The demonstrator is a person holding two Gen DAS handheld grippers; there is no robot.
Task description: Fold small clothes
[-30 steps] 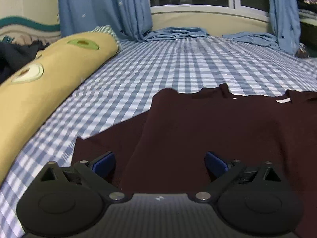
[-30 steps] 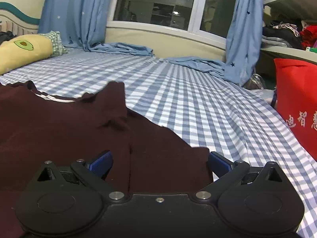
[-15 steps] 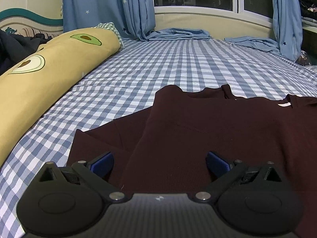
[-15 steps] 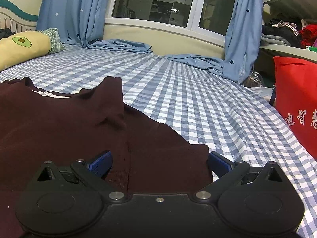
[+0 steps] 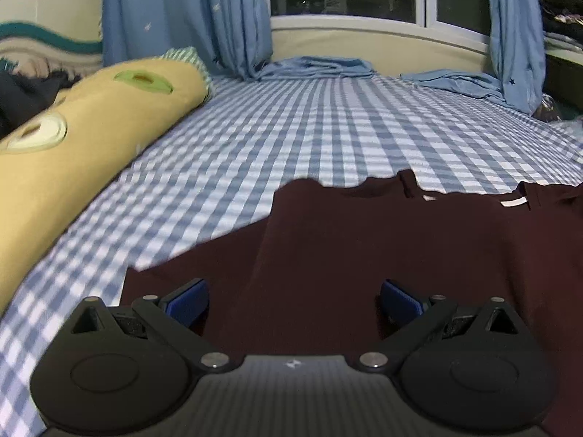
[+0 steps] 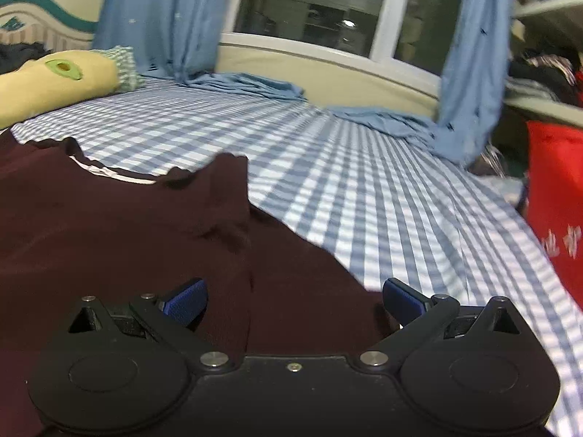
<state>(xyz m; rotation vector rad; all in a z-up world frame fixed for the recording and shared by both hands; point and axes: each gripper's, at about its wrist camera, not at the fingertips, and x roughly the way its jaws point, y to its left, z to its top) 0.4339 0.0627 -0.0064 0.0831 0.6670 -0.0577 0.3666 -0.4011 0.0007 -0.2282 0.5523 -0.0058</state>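
A dark maroon T-shirt [image 5: 400, 247] lies flat on the blue checked bed sheet [image 5: 291, 138], collar toward the window. In the left wrist view its left sleeve [image 5: 189, 273] spreads out on the sheet. My left gripper [image 5: 293, 300] hovers open over the shirt near that sleeve's seam, blue pads wide apart. In the right wrist view the same shirt [image 6: 127, 233] shows its right sleeve [image 6: 309, 291]. My right gripper [image 6: 293, 300] is open above that sleeve, nothing between its fingers.
A long yellow avocado-print pillow [image 5: 73, 145] runs along the bed's left side. Blue curtains [image 5: 189, 18] hang at the window, their ends heaped on the sheet [image 5: 317, 69]. A red bag [image 6: 557, 196] stands past the bed's right edge.
Both views have tilted and shifted a little, with motion blur in the right wrist view. Both grippers stay open over the shirt, which has not moved.
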